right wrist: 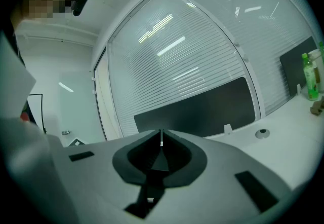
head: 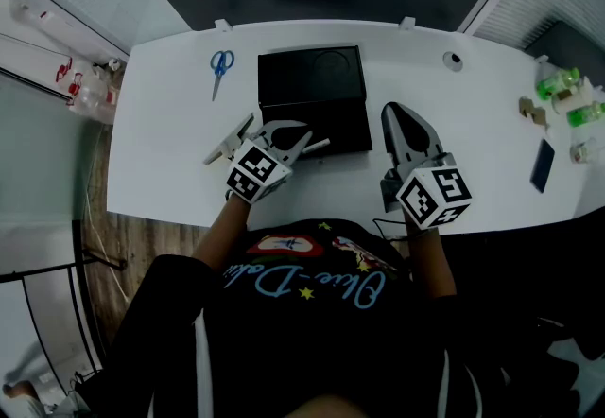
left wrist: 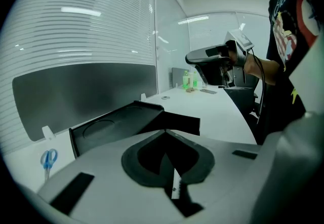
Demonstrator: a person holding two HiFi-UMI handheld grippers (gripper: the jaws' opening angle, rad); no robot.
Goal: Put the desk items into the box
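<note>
Head view: my left gripper (head: 304, 137) and right gripper (head: 395, 113) are both pressed together, holding nothing I can name. The scissors (head: 220, 66) lie on the tabletop (head: 161, 142), left of the open box (head: 284, 76). Next, I think, I must open up and reach them.

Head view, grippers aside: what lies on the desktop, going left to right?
Blue scissors → black box → round cable grommet → green bottles
</note>
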